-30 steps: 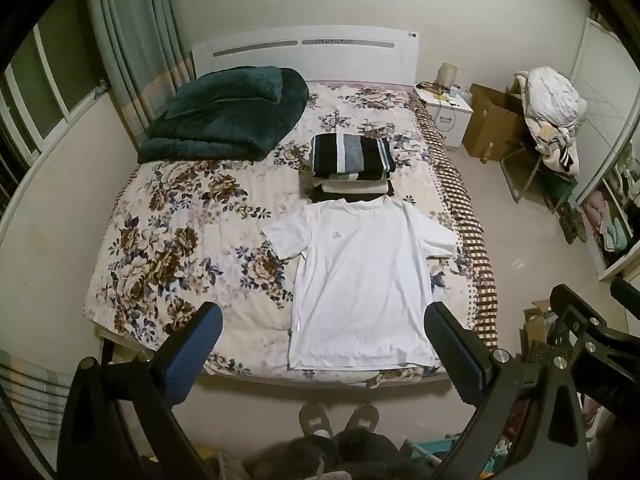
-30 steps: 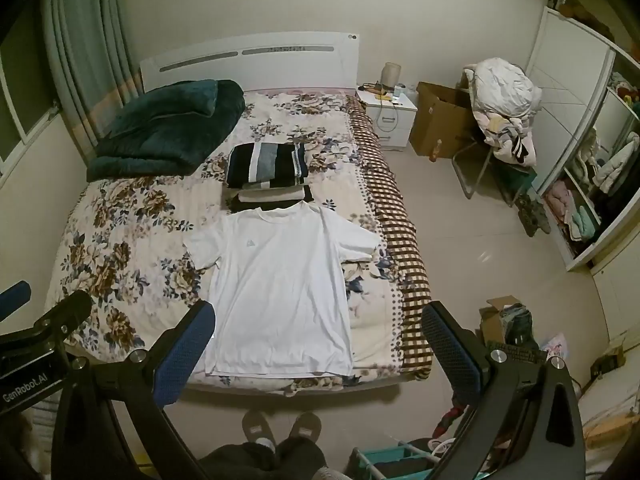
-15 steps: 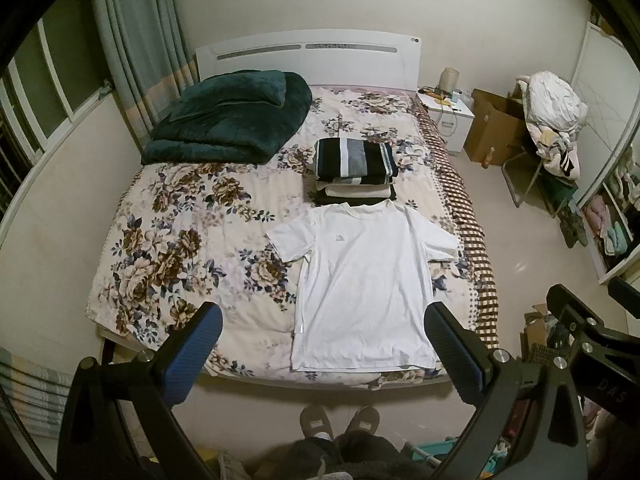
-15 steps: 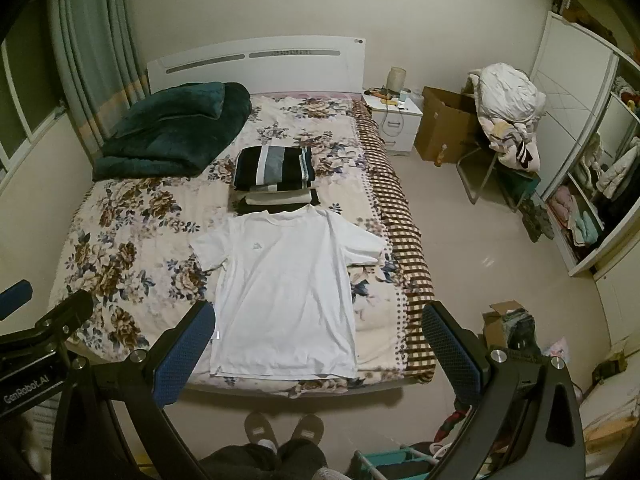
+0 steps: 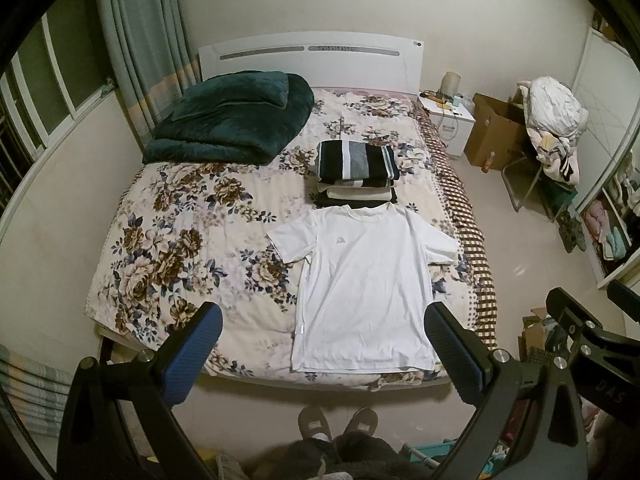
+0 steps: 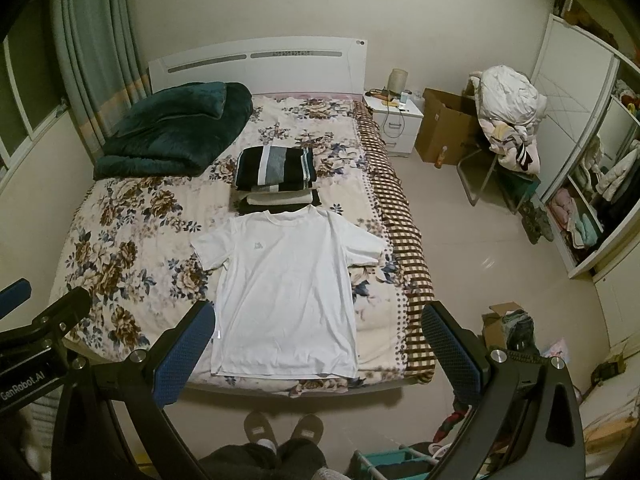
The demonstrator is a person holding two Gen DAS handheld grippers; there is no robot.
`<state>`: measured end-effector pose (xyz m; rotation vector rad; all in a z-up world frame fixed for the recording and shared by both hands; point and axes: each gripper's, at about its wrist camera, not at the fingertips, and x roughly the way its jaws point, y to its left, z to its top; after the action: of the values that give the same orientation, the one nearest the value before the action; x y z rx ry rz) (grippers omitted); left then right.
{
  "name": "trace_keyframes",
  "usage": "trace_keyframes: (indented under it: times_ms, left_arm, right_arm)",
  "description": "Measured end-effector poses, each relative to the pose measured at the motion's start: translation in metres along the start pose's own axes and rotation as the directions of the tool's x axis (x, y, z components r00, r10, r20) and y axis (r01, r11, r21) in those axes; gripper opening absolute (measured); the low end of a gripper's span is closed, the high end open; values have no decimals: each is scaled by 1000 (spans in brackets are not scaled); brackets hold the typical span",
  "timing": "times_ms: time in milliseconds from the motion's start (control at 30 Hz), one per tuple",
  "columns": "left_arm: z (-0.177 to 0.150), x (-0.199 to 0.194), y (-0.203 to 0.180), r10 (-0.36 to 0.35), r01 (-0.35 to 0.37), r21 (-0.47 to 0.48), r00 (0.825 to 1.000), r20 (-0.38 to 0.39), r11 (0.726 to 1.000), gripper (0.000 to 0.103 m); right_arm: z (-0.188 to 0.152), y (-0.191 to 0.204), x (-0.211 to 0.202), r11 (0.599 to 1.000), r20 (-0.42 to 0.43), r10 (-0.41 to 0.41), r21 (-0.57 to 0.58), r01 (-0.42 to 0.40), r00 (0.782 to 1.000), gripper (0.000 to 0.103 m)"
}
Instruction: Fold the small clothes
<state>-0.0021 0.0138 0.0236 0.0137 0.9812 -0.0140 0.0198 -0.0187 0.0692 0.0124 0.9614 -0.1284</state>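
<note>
The white short-sleeved cotton T-shirt (image 5: 362, 288) lies flat, front up, on the floral-print bed (image 5: 168, 248) near its foot edge (collar toward the stack of folded striped clothes (image 5: 356, 168)). The left gripper (image 5: 320, 348) and right gripper (image 6: 318, 344) hover above the foot of the bed, fingers (image 5: 192, 356) spread wide apart, holding nothing.

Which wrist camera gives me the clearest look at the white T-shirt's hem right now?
The right wrist view: the white T-shirt lies centred between the fingers, its hem fully visible. In the left wrist view the white T-shirt sits right of centre, and a finger covers its hem corner.
</note>
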Motion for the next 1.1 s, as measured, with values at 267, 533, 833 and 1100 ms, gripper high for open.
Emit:
trace_keyframes:
  times_ms: [267,533,833,1100]
  left_arm:
    - [-1,0,0,-4,4,-3,1000,1,1000,103]
    - [0,-1,3,-5,5,-5,1000,3,1000,103]
    - [0,-1,4,-7,7,-5,1000,6,1000,103]
    - [-1,-2,6,-10,10,-7,1000,7,1000,103]
  right_arm:
    - [-1,1,-1,1000,3,-2,-1,2,1000,103]
    - [1,3,-3,1000,5,1,-2,-1,1000,103]
    - [0,5,-3,1000,7,-1,1,1,1000,103]
    - [-1,4,-3,1000,9,-2,-1,2,1000,103]
